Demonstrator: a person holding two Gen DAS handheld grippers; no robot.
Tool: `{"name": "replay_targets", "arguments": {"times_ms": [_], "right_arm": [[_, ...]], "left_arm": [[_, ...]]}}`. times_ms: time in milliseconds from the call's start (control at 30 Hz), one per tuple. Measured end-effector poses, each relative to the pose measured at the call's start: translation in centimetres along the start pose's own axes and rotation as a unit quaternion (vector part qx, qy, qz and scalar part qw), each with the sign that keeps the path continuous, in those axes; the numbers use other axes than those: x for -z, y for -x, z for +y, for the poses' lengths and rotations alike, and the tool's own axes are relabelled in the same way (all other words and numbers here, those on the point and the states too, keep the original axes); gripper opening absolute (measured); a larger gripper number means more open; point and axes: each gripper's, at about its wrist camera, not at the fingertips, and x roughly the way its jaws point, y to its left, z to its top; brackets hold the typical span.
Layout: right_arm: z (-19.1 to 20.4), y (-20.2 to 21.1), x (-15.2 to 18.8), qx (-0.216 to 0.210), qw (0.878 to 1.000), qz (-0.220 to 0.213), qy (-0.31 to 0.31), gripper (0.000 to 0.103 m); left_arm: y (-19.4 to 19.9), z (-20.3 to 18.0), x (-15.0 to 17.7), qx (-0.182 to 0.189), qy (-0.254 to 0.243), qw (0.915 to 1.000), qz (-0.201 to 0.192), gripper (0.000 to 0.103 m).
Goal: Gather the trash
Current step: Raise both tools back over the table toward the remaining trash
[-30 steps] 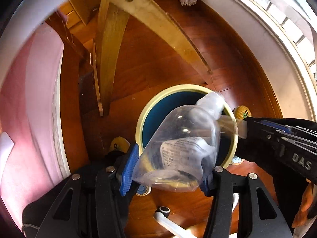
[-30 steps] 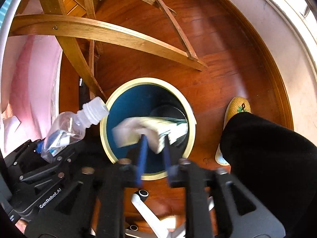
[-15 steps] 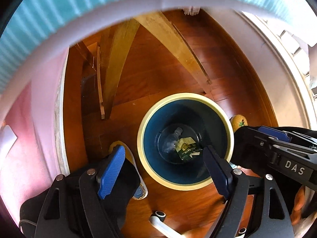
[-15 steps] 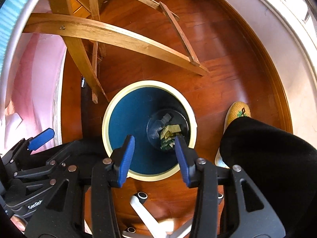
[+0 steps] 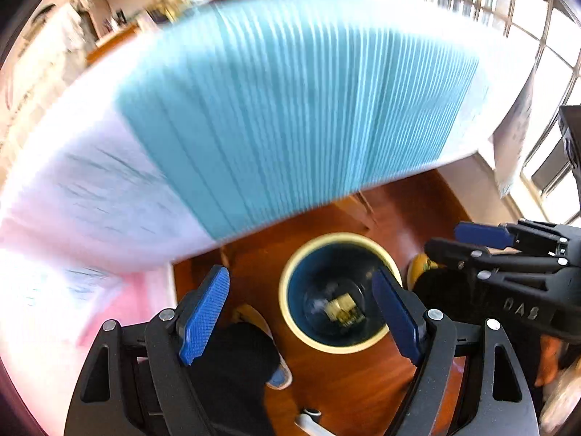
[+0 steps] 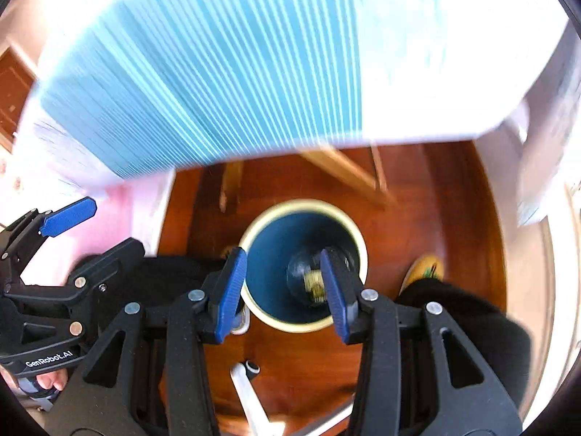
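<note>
A round bin with a cream rim (image 5: 290,279) and dark blue inside stands on the wooden floor below both grippers; it also shows in the right wrist view (image 6: 354,234). At its bottom lie a clear plastic bottle (image 5: 317,303) and a crumpled yellowish wrapper (image 5: 343,309), the wrapper also in the right wrist view (image 6: 314,283). My left gripper (image 5: 301,314) is open and empty high above the bin. My right gripper (image 6: 283,290) is open and empty above it too. Both views are blurred.
A table with a blue-striped and white cloth (image 5: 290,109) fills the upper half of both views, its edge just past the bin (image 6: 225,61). Wooden table legs (image 6: 341,170) stand behind the bin. The person's yellow slippers (image 6: 425,269) and black trousers flank it. A white chair base (image 6: 247,392) lies near.
One second ago the left gripper held the bottle and the right the wrapper over the bin. Both opened and dropped them in. Both grippers have since risen, bringing the tabletop into view.
</note>
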Motion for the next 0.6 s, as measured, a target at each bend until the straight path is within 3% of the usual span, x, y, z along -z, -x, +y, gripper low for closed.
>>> {"name": "replay_targets", "arguments": {"times_ms": [333,600], "right_arm": [[4.0,11.8,-3.7,0.008,0.997,-0.074,0.02,0.039],[5.0,18.1,-5.4,0.019,0.993,-0.114,0.024,0.039]], "left_arm": [[13.6,1.6,-3.2,-0.017,0.039,0.9943,-0.098,0.082],[19.4,0.9,-5.3,-0.008,0.056,0.9917,-0.115,0.082]]}}
